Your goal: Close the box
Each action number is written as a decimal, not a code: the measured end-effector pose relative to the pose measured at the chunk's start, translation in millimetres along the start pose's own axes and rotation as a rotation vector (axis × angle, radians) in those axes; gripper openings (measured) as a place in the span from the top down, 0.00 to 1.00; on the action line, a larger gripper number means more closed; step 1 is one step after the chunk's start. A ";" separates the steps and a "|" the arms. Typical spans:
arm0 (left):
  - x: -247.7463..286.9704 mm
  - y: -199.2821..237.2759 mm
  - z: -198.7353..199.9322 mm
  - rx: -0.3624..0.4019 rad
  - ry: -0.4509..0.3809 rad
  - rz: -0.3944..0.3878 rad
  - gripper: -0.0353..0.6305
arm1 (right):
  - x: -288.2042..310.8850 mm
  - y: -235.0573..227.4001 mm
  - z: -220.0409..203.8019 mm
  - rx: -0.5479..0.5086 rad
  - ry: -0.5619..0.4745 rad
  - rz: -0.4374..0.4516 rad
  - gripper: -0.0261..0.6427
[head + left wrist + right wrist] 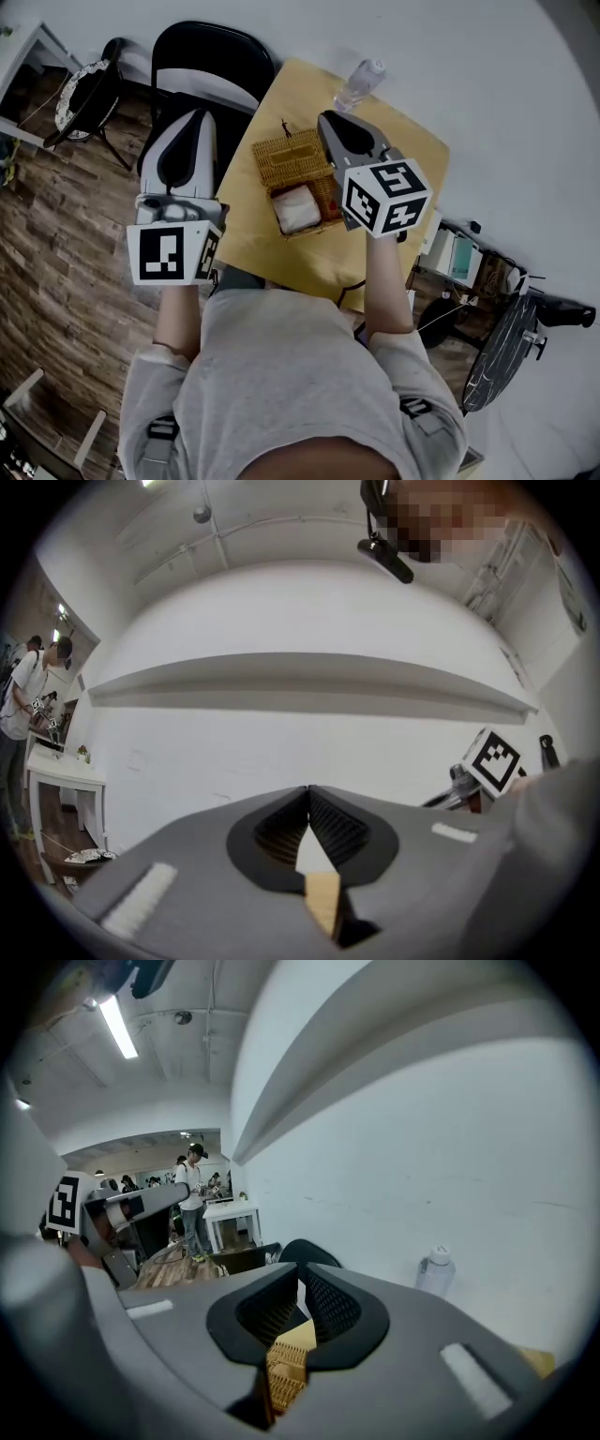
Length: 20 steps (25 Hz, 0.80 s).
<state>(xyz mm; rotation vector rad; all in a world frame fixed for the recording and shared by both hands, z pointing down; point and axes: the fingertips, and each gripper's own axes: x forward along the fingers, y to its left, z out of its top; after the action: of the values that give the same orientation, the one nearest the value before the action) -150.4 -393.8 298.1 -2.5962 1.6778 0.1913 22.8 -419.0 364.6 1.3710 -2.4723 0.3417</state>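
Note:
A wicker box point(298, 192) stands open on a small yellow table point(412, 150). Its lid point(286, 157) lies back toward the far left, and a white bundle point(298, 208) rests inside. My right gripper point(327, 119) hovers over the box's right side, its jaws shut on nothing. In the right gripper view the closed tips point(298, 1274) meet, and wicker point(284, 1372) shows below them. My left gripper point(192, 115) hangs left of the table, apart from the box. Its jaws point(307, 789) are shut and empty, with a strip of table point(323, 897) showing beneath.
A clear plastic bottle point(360, 84) stands at the table's far edge, also seen in the right gripper view as the bottle point(435, 1271). A black chair point(214, 58) sits behind the table's left side. A fan and cables lie on the floor at right.

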 end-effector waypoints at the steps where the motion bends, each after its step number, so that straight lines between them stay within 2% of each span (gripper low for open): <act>1: 1.3 3.1 -3.1 -0.004 0.004 -0.004 0.86 | 6.2 -1.1 -5.7 0.006 0.022 -0.004 0.95; 7: 6.5 18.6 -18.2 -0.012 0.028 -0.028 0.86 | 40.6 -4.6 -39.1 0.041 0.159 -0.018 0.93; 16: 8.5 41.5 -34.4 -0.041 0.053 -0.027 0.86 | 82.5 -4.4 -87.2 0.091 0.363 0.019 0.79; 20: 9.3 52.5 -41.4 -0.049 0.063 -0.020 0.86 | 98.7 -6.1 -100.6 0.116 0.422 0.038 0.78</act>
<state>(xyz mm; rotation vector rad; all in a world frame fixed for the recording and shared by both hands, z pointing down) -191.1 -428.2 339.5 -2.6808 1.6876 0.1533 -7.8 -465.0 494.4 1.1511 -2.1569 0.7128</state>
